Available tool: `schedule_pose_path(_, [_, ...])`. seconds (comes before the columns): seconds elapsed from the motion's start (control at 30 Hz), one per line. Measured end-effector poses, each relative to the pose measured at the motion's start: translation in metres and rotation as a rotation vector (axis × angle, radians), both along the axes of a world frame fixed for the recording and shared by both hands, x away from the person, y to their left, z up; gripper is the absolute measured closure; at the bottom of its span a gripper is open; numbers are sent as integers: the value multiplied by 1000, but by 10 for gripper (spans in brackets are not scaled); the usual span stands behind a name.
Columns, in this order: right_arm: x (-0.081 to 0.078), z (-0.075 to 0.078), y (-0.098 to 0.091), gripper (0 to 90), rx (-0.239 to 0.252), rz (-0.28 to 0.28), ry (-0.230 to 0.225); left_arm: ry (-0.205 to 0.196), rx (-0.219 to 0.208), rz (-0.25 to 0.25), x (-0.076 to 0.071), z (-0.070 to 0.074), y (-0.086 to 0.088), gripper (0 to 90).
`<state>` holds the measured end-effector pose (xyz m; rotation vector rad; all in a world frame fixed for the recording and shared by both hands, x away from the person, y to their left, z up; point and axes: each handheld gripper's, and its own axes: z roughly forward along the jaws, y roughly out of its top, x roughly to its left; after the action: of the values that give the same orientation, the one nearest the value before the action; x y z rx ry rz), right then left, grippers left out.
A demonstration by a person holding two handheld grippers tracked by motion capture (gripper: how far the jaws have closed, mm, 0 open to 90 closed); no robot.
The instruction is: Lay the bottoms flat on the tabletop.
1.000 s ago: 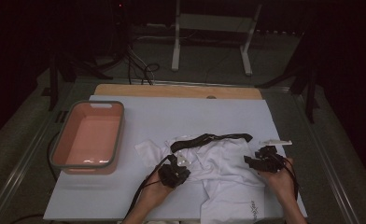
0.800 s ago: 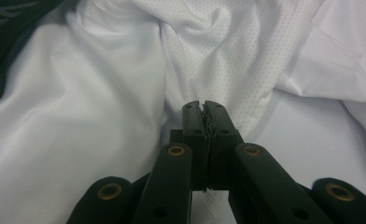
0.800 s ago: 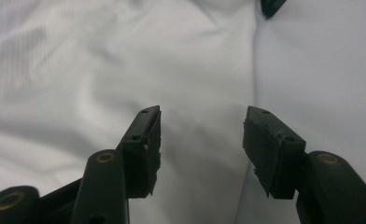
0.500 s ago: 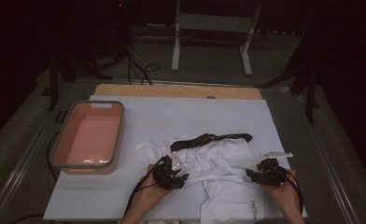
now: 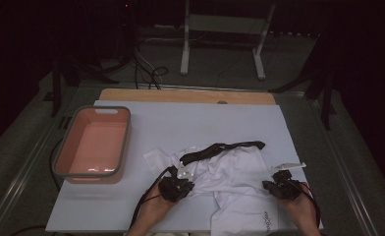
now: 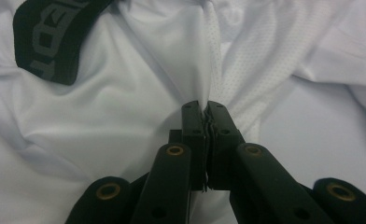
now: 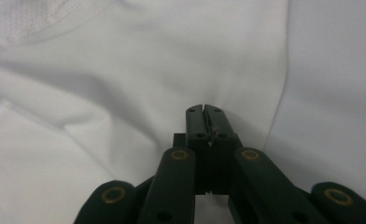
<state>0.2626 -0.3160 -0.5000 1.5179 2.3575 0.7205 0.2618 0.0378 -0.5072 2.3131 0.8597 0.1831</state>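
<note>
A crumpled white shirt (image 5: pixel 232 172) lies on the near half of the white table cover (image 5: pixel 190 128), with a black printed band (image 5: pixel 220 150) draped across its top. My left gripper (image 5: pixel 181 183) sits at the shirt's left side. In the left gripper view its jaws (image 6: pixel 203 106) have just closed and pinch a raised fold of the shirt (image 6: pixel 125 116), with the band (image 6: pixel 50 42) at upper left. My right gripper (image 5: pixel 273 186) is at the shirt's right edge. Its jaws (image 7: pixel 203 108) have just closed too, tips pressed together on the shirt (image 7: pixel 125 93).
A pink tub (image 5: pixel 58 157) with a grey rim stands on the table's left side. A wooden strip (image 5: pixel 185 96) runs along the far edge. Beyond it are a white stand (image 5: pixel 185 54) and cables on the dark floor.
My right gripper has slid toward the near table edge, down the shirt's right side, and shut its jaws. The left gripper stayed in place, opened briefly, and shut again on the fabric.
</note>
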Motion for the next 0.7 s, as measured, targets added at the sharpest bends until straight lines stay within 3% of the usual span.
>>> schedule_pose_path(0.2, [-11, 1, 1, 891, -13, 20, -11, -5, -1, -5, -6, 0, 1, 880])
schedule_pose_path(0.27, [-11, 2, -1, 668, -31, -12, -63, -8, -3, -2, -5, -1, 1, 878])
schedule_pose_path(0.33, [-7, 3, -4, 520, -44, -41, -99, -8, -5, 2, -5, -1, 1, 877])
schedule_pose_path(0.4, [-2, 1, -6, 462, -79, -64, -106, -7, -6, 5, -5, -1, 1, 877])
schedule_pose_path(0.47, [1, -5, -7, 485, -65, -77, -62, 1, -11, 5, -4, -1, 2, 878])
schedule_pose_path(0.5, [1, -5, -9, 543, -36, -76, -60, 4, -13, 5, -4, -1, 2, 878])
schedule_pose_path(0.6, [-2, -2, -7, 825, -14, -25, -30, 5, -19, 5, -5, -1, 2, 880])
schedule_pose_path(0.7, [-8, -1, -3, 879, -8, 18, -11, 10, -19, -5, -9, 0, 2, 880])
